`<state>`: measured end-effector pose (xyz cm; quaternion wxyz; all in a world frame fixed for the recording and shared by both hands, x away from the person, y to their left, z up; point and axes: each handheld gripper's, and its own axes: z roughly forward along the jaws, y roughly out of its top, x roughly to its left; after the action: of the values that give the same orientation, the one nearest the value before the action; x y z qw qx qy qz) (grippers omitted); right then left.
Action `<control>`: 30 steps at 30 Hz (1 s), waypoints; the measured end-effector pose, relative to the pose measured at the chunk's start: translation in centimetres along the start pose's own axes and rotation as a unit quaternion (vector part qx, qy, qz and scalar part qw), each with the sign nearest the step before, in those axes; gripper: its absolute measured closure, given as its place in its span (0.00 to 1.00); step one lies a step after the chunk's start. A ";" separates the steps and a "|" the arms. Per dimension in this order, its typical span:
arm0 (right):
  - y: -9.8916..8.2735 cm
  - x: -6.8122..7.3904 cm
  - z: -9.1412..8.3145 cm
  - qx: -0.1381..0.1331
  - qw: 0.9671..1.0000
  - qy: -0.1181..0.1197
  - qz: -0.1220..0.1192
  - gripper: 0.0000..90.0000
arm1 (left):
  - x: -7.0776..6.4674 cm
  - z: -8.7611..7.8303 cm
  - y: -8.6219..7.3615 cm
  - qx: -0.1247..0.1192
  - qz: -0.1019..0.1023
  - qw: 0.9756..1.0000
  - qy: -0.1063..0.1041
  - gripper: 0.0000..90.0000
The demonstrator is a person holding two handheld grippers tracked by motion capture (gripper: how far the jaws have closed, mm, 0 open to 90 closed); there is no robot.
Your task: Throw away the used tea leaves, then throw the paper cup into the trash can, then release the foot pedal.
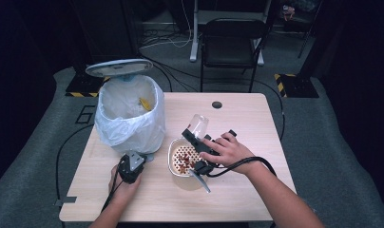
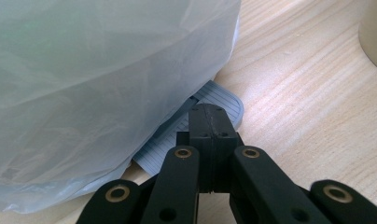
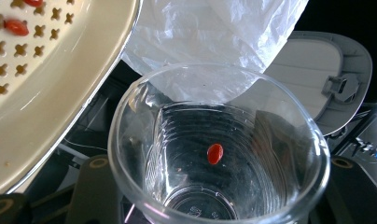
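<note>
Two hand-held grippers at a wooden table, the right one holding a clear cup over a strainer bowl.

High view: a bin (image 1: 129, 116) lined with a white bag stands near the table's (image 1: 237, 199) left edge, lid raised; the left gripper (image 1: 130, 167) rests just in front of it. The right gripper (image 1: 195, 137) holds the cup (image 1: 198, 125) tilted above the bowl (image 1: 183, 159), which sits mid-table with red bits on its perforated insert.
Left gripper view: the jaws are pressed together, empty, tips over the bin's grey ribbed pedal (image 2: 219, 100) beside the bag (image 2: 98, 84).
Right gripper view: the jaws flank the cup (image 3: 219, 149), clamping it; one red berry (image 3: 215, 153) clings inside. The bowl (image 3: 60, 88) is at upper left, the lid (image 3: 317, 74) at right.
</note>
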<state>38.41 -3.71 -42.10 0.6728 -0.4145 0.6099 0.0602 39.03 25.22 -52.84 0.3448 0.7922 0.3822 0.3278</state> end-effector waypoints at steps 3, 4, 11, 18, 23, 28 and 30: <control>-0.1 -0.3 -0.1 0.001 0.999 0.009 0.037 0.45 | -0.1 0.1 0.0 -0.004 -0.005 1.000 0.001 1.00; -0.2 -0.8 -0.1 -0.006 0.999 0.011 0.036 0.45 | 0.0 0.1 0.0 -0.005 -0.002 1.000 0.003 1.00; -1.0 -2.3 -0.1 -0.017 0.990 0.022 0.140 0.45 | 0.2 -0.1 0.1 0.000 0.016 1.000 0.010 1.00; -2.0 -2.9 0.3 -0.028 0.979 0.043 0.196 0.45 | 0.0 0.0 0.0 0.000 0.001 1.000 0.001 1.00; -2.5 -3.1 0.5 -0.035 0.973 0.059 0.220 0.45 | 0.1 0.0 0.0 0.001 0.000 1.000 -0.002 1.00; -3.3 -4.2 0.6 -0.046 0.956 0.079 0.278 0.45 | 0.1 0.0 0.0 0.003 0.002 1.000 -0.002 1.00; -3.7 -4.6 0.8 -0.046 0.950 0.089 0.296 0.45 | 0.0 0.0 0.0 -0.002 -0.002 1.000 0.001 1.00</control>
<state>40.01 -3.63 -36.35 0.5481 -0.2495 0.7591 0.2471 39.06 25.22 -52.85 0.3468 0.7902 0.3837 0.3289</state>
